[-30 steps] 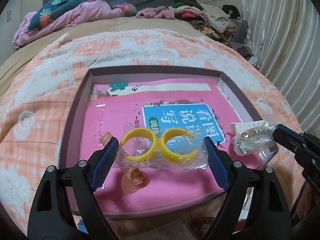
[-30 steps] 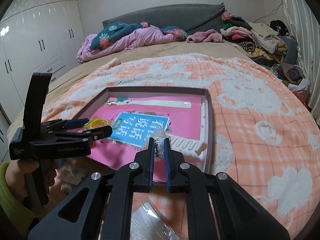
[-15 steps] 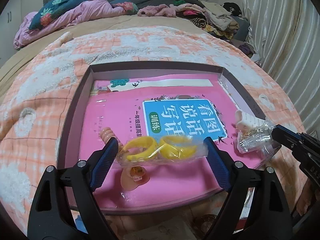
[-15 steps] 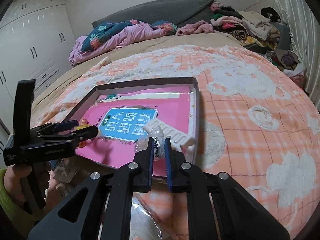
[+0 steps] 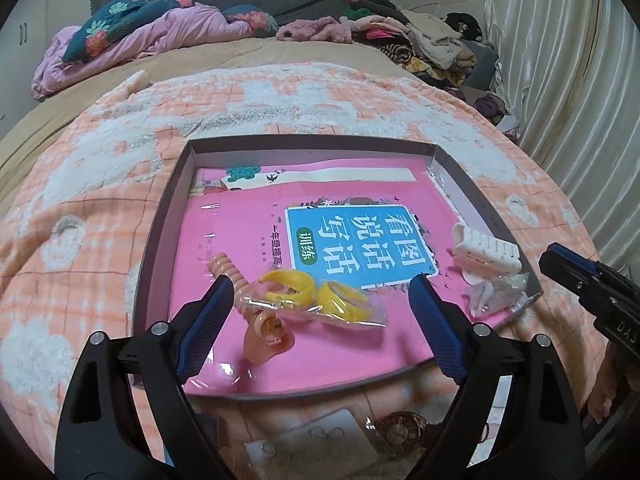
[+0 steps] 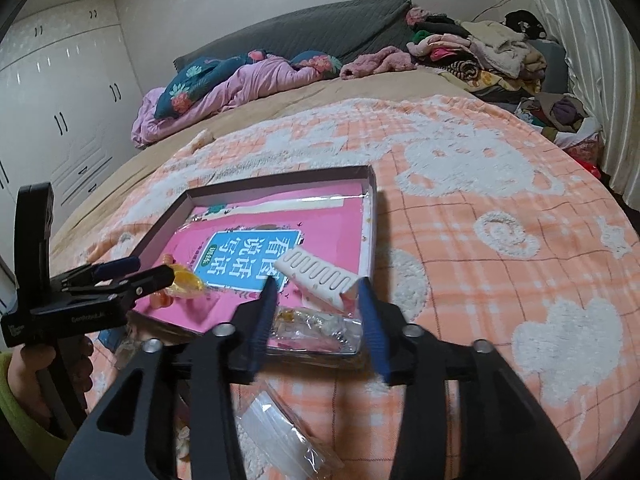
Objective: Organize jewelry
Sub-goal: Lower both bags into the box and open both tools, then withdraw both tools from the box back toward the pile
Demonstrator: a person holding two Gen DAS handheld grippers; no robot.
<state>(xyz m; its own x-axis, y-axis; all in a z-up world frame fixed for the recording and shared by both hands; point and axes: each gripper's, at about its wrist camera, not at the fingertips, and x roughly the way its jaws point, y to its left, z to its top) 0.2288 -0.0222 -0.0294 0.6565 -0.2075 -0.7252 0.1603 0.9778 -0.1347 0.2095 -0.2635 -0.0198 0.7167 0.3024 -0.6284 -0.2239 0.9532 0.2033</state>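
a bed covered by an orange-and-white checked blanket (image 6: 480,208); crumpled bedding (image 5: 152,32) and a heap of clothes (image 5: 420,48) lie along its far side, white wardrobe doors (image 6: 60,120) stand to the left, a pale curtain (image 5: 568,64) hangs to the right. on the blanket rests a shallow box lid (image 5: 160,232) lined with a pink booklet (image 5: 248,232) bearing a blue label. left tongs (image 5: 320,320): jaws wide apart and opening, gripping nothing; between them, lying on the booklet, a clear bag of yellow bangles (image 5: 320,300) overlapping a peach spiral hair tie (image 5: 240,280), neither pad touching. right tongs (image 6: 316,316): jaws opening, pads apart; between and just beyond them a small clear packet of jewelry (image 6: 312,326) lies in the lid's near right corner, released, with a white claw clip (image 6: 320,276) propped just behind it. more clear packets (image 6: 280,432) lie on the blanket in front of the lid. a hand in a green sleeve (image 6: 20,400) holds the left tool.
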